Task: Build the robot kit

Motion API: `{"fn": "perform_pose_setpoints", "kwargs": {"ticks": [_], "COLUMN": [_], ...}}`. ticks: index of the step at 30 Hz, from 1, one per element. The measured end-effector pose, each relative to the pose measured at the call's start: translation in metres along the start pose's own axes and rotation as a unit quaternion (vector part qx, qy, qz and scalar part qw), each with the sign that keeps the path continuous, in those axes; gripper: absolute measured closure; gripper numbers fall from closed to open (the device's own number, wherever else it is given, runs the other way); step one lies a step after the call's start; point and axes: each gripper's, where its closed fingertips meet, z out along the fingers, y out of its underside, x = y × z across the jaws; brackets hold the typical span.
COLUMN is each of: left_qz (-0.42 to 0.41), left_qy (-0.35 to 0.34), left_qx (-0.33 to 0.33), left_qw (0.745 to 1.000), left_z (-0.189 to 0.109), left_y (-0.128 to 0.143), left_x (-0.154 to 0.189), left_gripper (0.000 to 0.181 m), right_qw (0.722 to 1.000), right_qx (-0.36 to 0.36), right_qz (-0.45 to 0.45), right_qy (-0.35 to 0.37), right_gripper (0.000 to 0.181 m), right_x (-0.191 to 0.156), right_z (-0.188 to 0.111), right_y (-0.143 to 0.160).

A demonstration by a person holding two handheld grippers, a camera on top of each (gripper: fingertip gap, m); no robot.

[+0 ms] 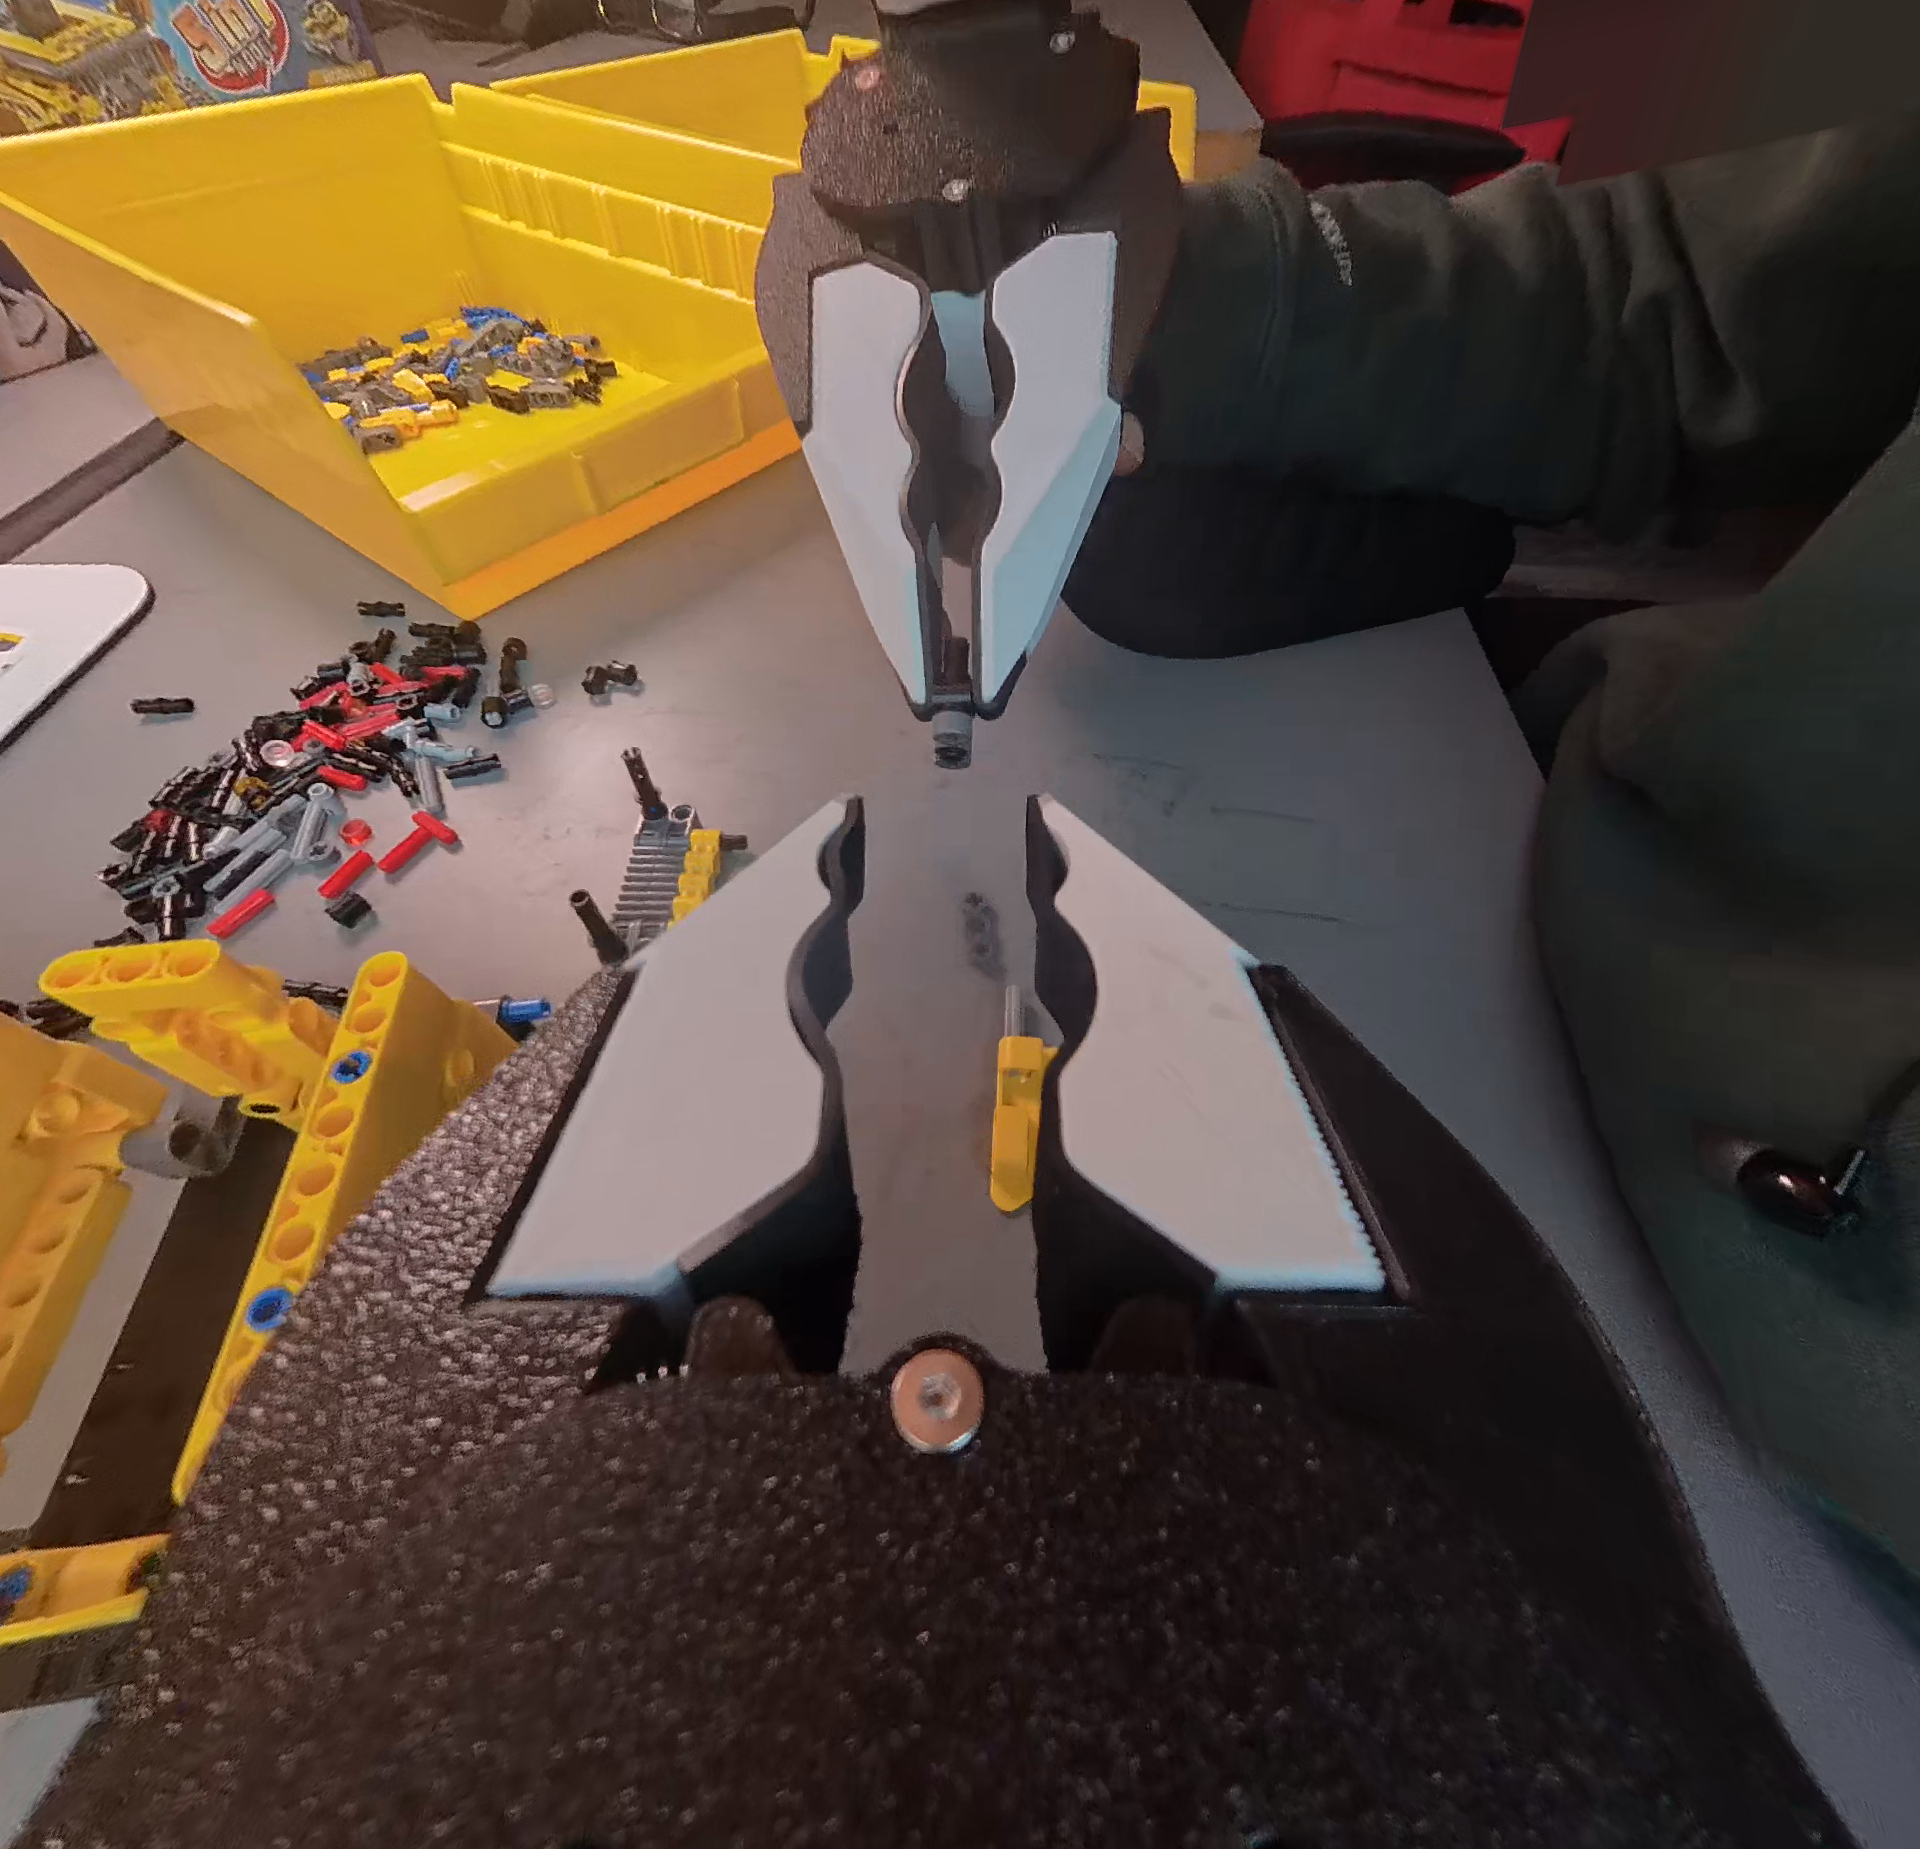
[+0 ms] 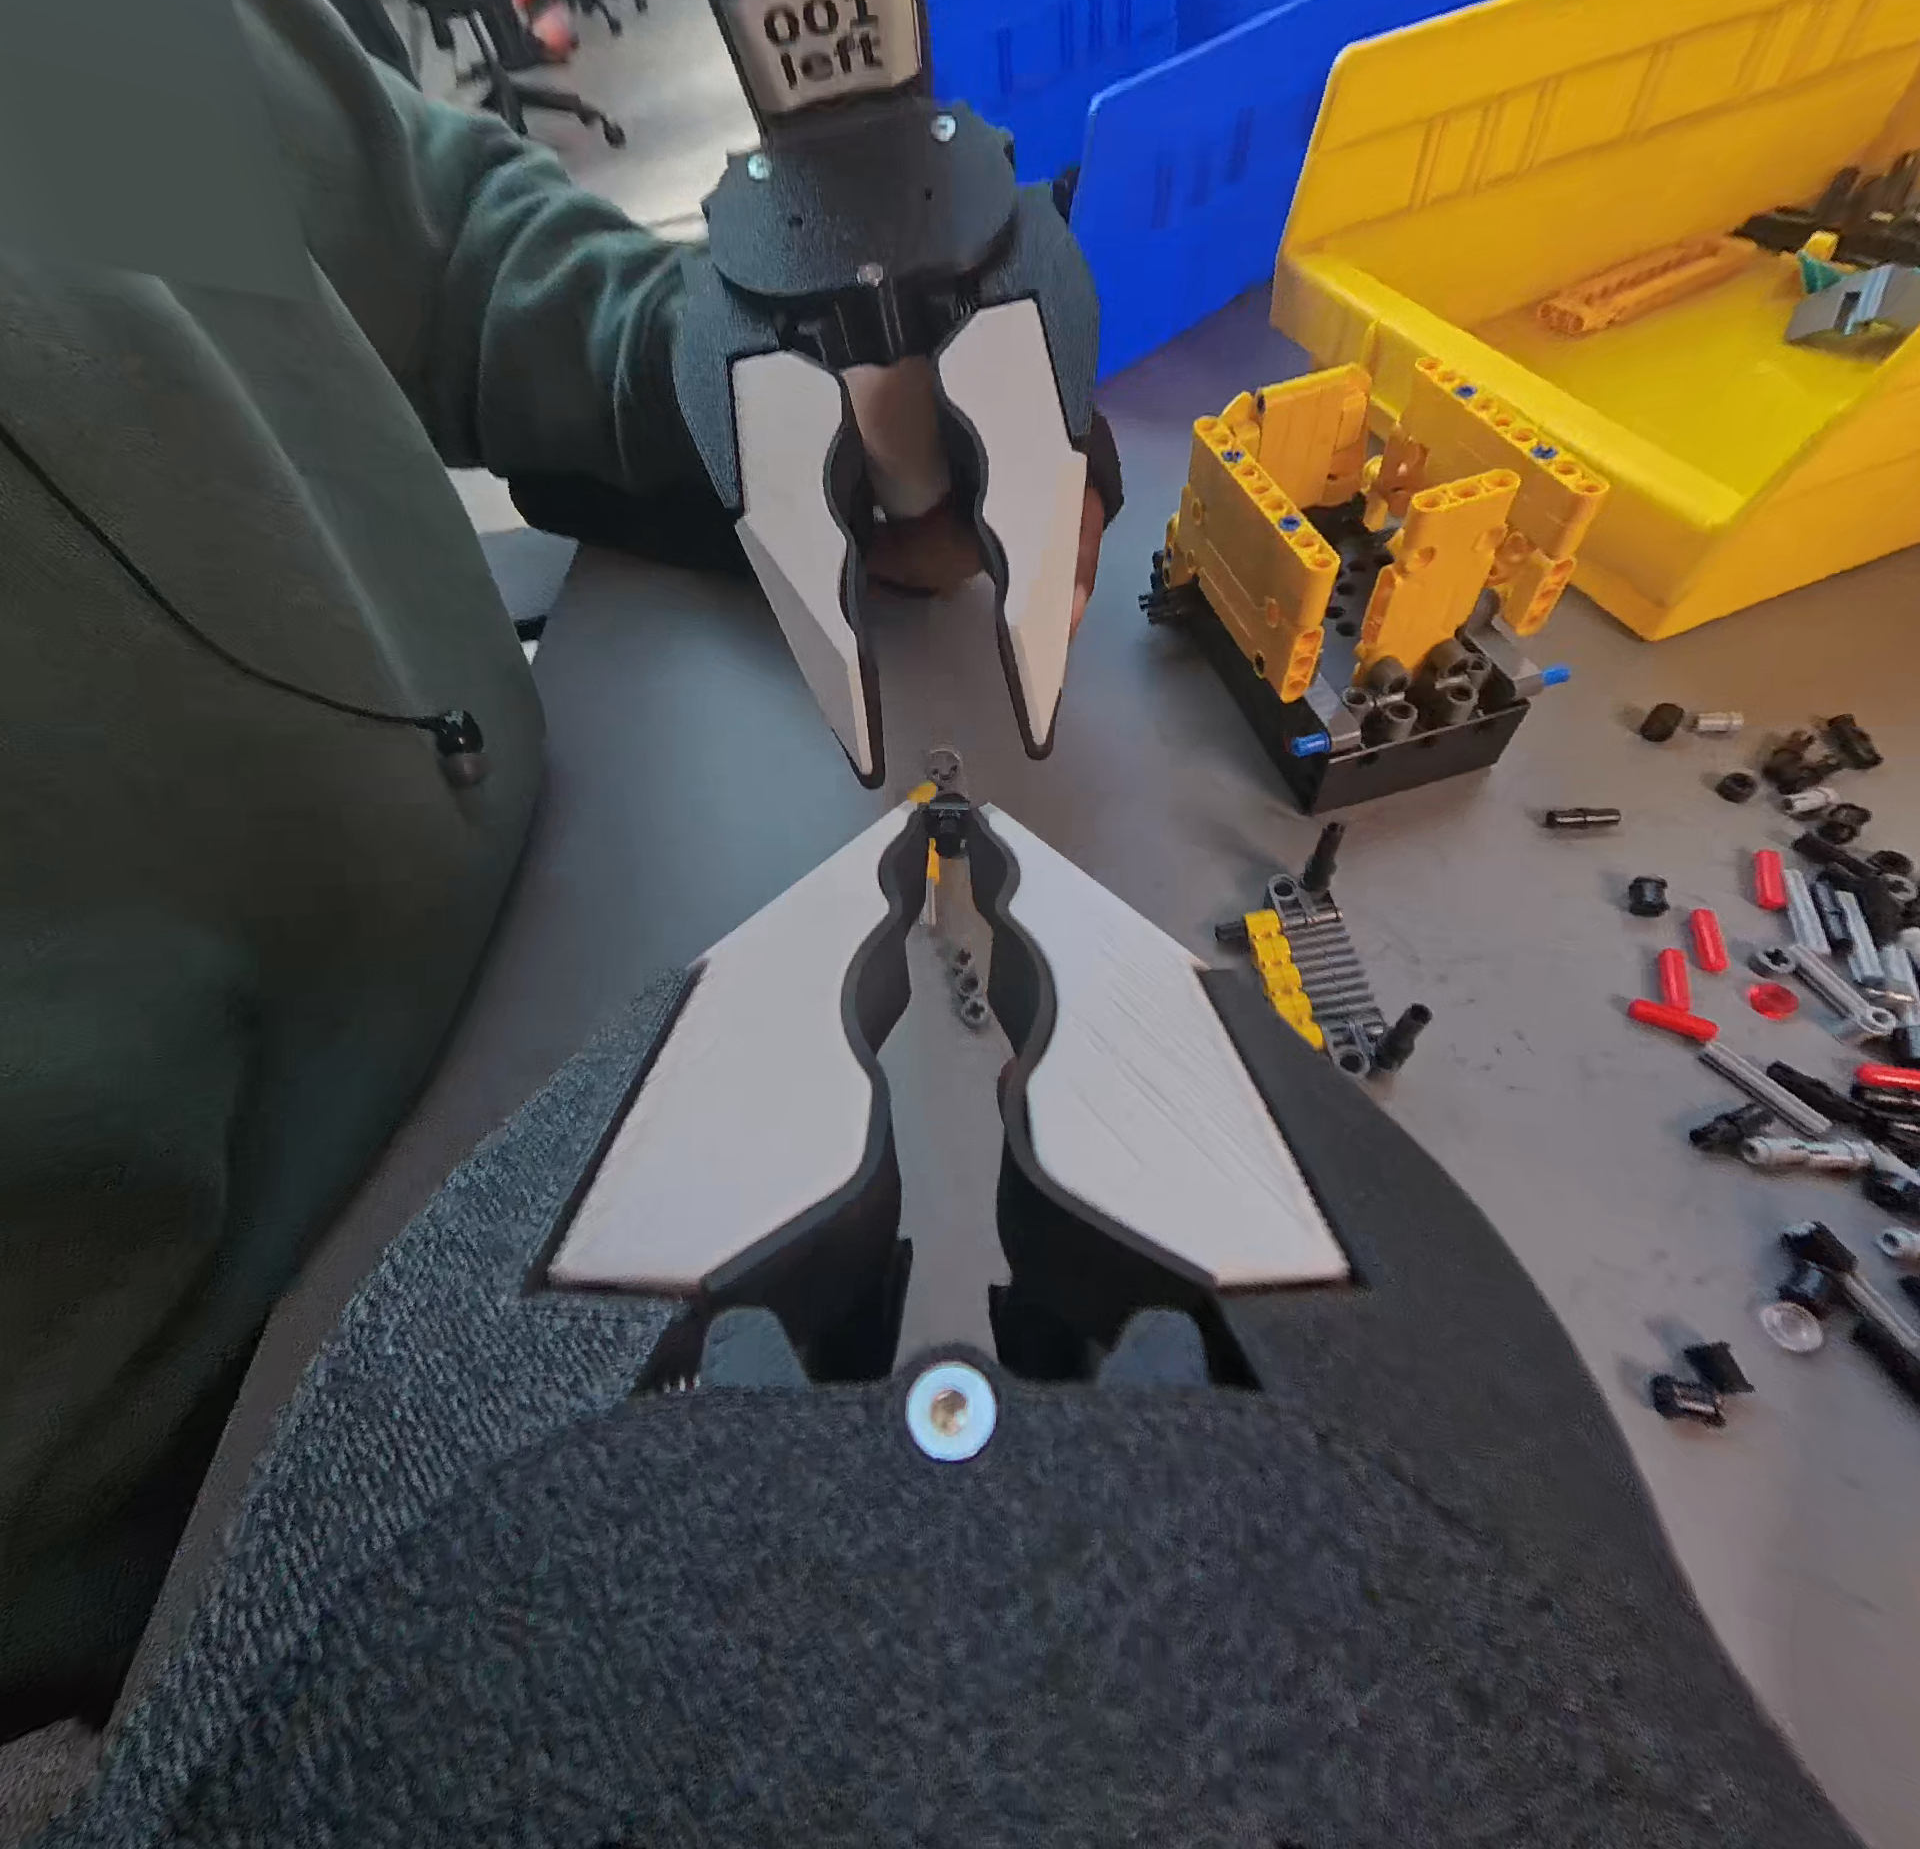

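Right gripper (image 1: 948,703) fingers pinch a small grey-and-black connector pin (image 1: 951,734) just above the grey desk (image 1: 1299,864). Left gripper (image 2: 956,750), fingers spread, sits empty at 12 o'clock facing it. A loose scatter of red, black and grey plastic pins (image 1: 312,771) lies at its 10 o'clock, with a yellow plastic bin (image 1: 260,272) behind.

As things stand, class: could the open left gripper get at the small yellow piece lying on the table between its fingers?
Probably yes. The left gripper is open, and the yellow piece lies on bare table beside its right finger, uncovered. The right gripper, shut on a small grey pin, sits beyond the fingertips.
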Motion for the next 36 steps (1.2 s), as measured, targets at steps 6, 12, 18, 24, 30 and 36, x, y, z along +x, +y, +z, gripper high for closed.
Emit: {"fn": "perform_pose_setpoints", "kwargs": {"ticks": [6, 12, 18, 24, 30, 36], "left_qz": [0.002, 0.012, 0.015, 0.025, 0.033, 0.035], "left_qy": [-0.012, -0.027, -0.037, -0.035, -0.033, -0.03], "left_qx": [-0.058, -0.106, -0.117, -0.114, -0.116, -0.117], "left_qw": [0.998, 0.994, 0.992, 0.993, 0.992, 0.992], "left_z": [-0.001, -0.007, -0.017, -0.022, -0.024, -0.024], "left_y": [0.021, 0.038, 0.042, 0.038, 0.035, 0.035], "left_x": [-0.006, -0.014, -0.023, -0.022, -0.02, -0.018], "left_gripper": [0.158, 0.162, 0.165, 0.166, 0.166, 0.165], "right_qw": [0.981, 0.944, 0.92, 0.909, 0.905, 0.898], "right_qx": [-0.189, -0.323, -0.388, -0.412, -0.422, -0.438], "right_qz": [-0.04, -0.063, -0.059, -0.063, -0.05, -0.036], "right_qy": [0.01, 0.001, -0.007, -0.007, 0.002, 0.005], "right_gripper": [0.175, 0.175, 0.175, 0.175, 0.175, 0.175], "right_x": [0.006, 0.004, 0.004, 0.001, 0.003, 0.002], "right_z": [0.008, 0.019, 0.025, 0.027, 0.031, 0.031], "right_y": [0.036, 0.051, 0.061, 0.06, 0.059, 0.06]}}
